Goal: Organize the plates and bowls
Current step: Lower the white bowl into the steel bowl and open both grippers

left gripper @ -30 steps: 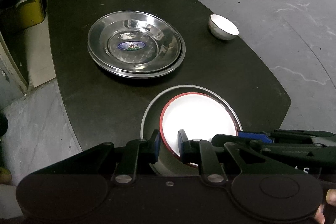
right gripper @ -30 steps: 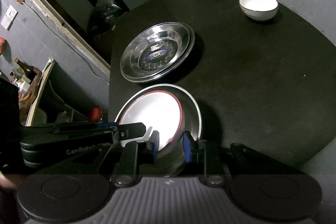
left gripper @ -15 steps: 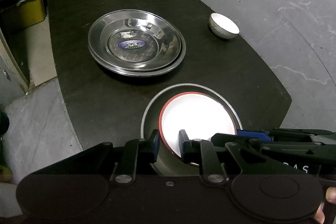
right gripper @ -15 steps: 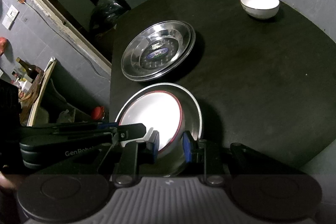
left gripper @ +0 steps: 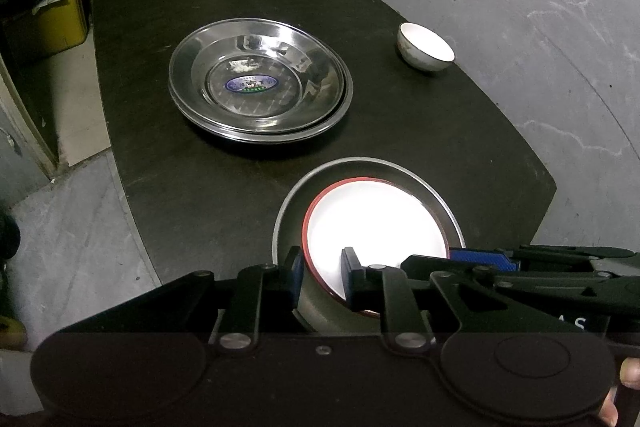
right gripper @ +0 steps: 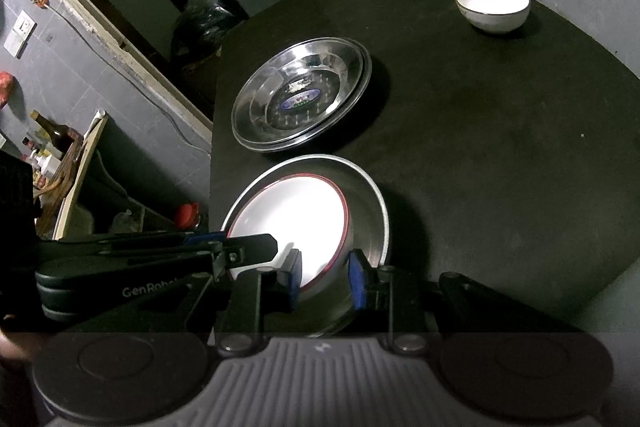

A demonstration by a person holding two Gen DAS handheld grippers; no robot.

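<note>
Both grippers stood at the near edge of the bench (left gripper: 460, 131), each straddling the near rim of the stack there: a white plate (left gripper: 372, 219) with a red rim, nested inside a grey pan (left gripper: 440, 203). The left gripper (left gripper: 320, 277) had one finger outside the plate's rim and one over its white face. The jaws looked closed to about the rim's thickness, though whether they truly pinched it I could not tell. The right gripper (right gripper: 326, 277) sat likewise on the same stack, its jaws a little wider, with plate rim and pan wall both between them; again I could not tell whether it was clamped or merely placed.

Farther back and to the left lay the steel plates (left gripper: 260, 83), at least two stacked with a blue sticker in the middle. A small white bowl (left gripper: 426, 47) stood alone at the far right, well apart from everything.

The step in hand looked like lifting the white plate out of the pan. To do it well, I judged one gripper should take the plate alone (not the pan wall with it) while the other held the pan down. The lift should start at the near edge and tilt gently, since a glazed rim slips easily. The steel stack left little room, so the carry should stay low and level.
</note>
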